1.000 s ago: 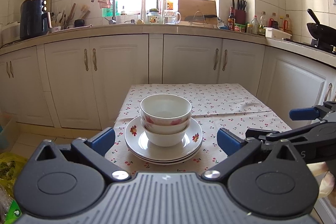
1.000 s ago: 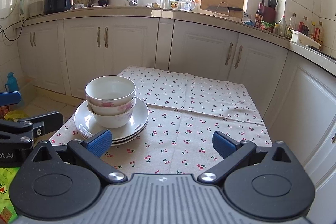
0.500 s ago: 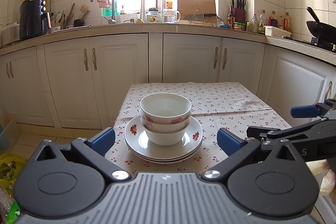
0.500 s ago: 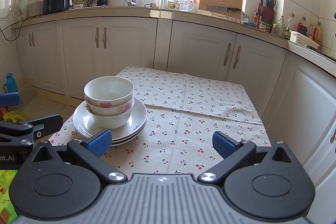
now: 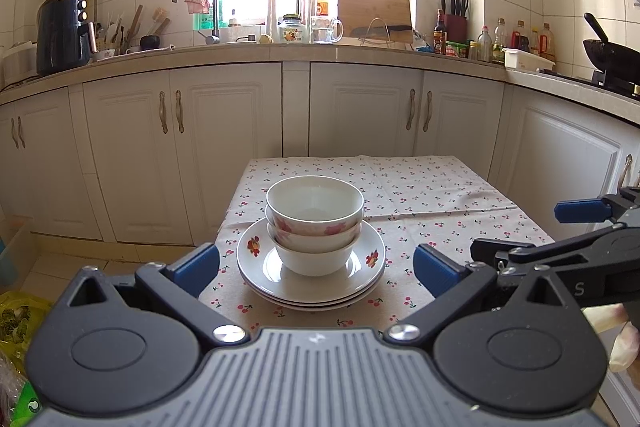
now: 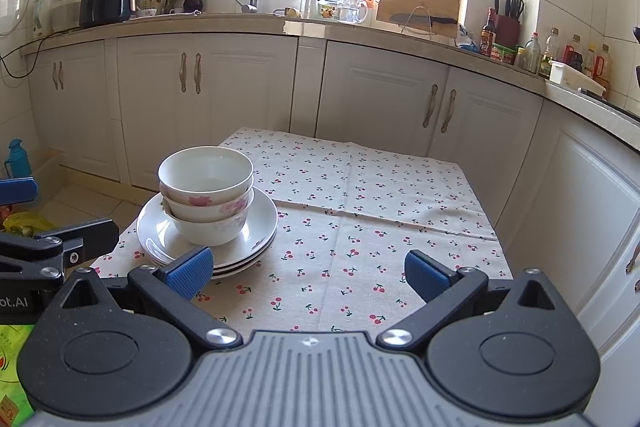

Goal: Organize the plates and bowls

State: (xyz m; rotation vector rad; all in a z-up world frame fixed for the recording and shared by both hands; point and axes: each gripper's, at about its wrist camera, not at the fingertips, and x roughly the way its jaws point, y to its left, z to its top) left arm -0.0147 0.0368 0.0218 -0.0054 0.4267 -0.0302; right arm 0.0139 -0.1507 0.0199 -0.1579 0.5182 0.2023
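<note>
Apparently three bowls (image 5: pixel 315 223) stacked on plates (image 5: pixel 312 277); left gripper (image 5: pixel 316 269), right gripper (image 6: pixel 308 275) agape.

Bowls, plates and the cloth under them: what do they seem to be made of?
Bowls: probably glazed ceramic, white and glossy with pink flower prints on the walls.
Plates: likely the same glazed ware; window light reflects off the rims, with small fruit or flower motifs.
Cloth: looks like matte woven fabric printed with cherries; fold creases and a hemmed edge show.
</note>
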